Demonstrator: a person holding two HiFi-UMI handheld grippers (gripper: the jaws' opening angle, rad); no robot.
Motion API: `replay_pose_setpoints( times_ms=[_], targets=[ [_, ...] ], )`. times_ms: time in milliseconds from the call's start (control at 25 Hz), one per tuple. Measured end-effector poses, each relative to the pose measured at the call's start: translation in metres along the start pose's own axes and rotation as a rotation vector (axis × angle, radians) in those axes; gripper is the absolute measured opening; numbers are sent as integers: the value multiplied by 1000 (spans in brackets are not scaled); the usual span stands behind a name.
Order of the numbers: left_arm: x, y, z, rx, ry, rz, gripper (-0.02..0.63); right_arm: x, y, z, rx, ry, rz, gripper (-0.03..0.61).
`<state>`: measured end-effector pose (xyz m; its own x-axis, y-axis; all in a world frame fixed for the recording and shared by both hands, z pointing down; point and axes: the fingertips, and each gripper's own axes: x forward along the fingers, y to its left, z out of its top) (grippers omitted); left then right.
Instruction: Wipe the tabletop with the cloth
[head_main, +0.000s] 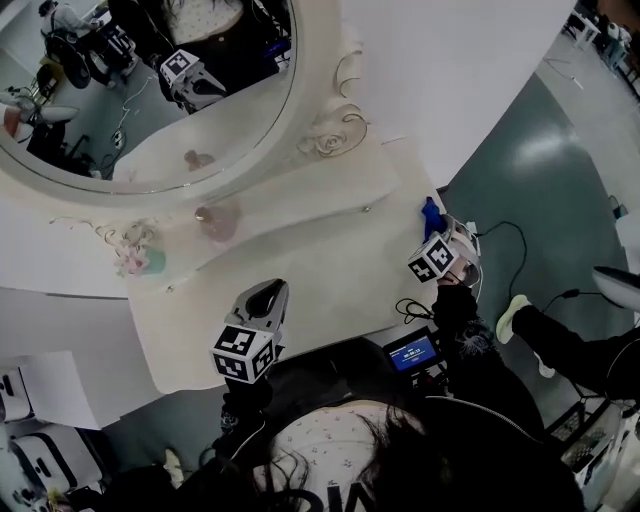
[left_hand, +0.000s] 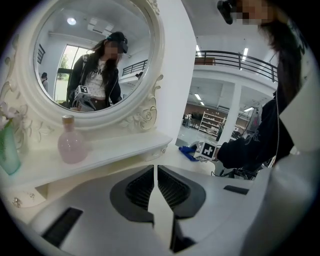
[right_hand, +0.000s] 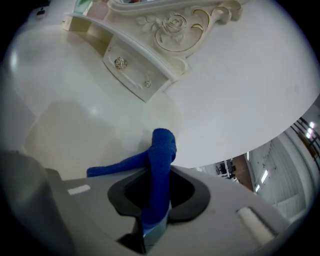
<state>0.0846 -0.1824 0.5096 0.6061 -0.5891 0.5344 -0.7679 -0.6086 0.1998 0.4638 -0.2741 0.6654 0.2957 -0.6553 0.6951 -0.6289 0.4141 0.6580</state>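
Right gripper view: right gripper (right_hand: 159, 187) is pinching the blue cloth (right_hand: 163, 145), lower middle of frame.
Left gripper (left_hand: 155, 172) is sitting closed and empty; cloth's hanging by the tabletop (right_hand: 75, 105) edge, so wiping's looking barely started.

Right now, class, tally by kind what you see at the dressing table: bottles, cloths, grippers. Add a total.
Bottles: 2 (pink bottle, green bottle)
Cloths: 1 (blue cloth)
Grippers: 2 (left gripper, right gripper)
Total: 5
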Motion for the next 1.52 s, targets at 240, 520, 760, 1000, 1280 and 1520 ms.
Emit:
replay_pose_setpoints(
  times_ms=[240,520,760,1000,1280,1520],
  targets=[
    [-11,8,0,0,25,42,2,2,-8,-5,-73,-4,-69,58],
    [-43,23,-18,-23,31,83,2,-3,-13,-2,21,10,-44,75],
    [-86,59,-32,-46,1,125,2,-49,-13,57,79,-81,-61,77],
    [-143,113,-52,-89,-39,166,2,-112,34,143,160,-175,4,77],
    [-237,192,-91,-151,-87,236,2,-194,129,239,196,-268,99,77],
    [-309,246,-130,-181,-88,302,2,-258,226,321,184,-370,218,77]
  ],
)
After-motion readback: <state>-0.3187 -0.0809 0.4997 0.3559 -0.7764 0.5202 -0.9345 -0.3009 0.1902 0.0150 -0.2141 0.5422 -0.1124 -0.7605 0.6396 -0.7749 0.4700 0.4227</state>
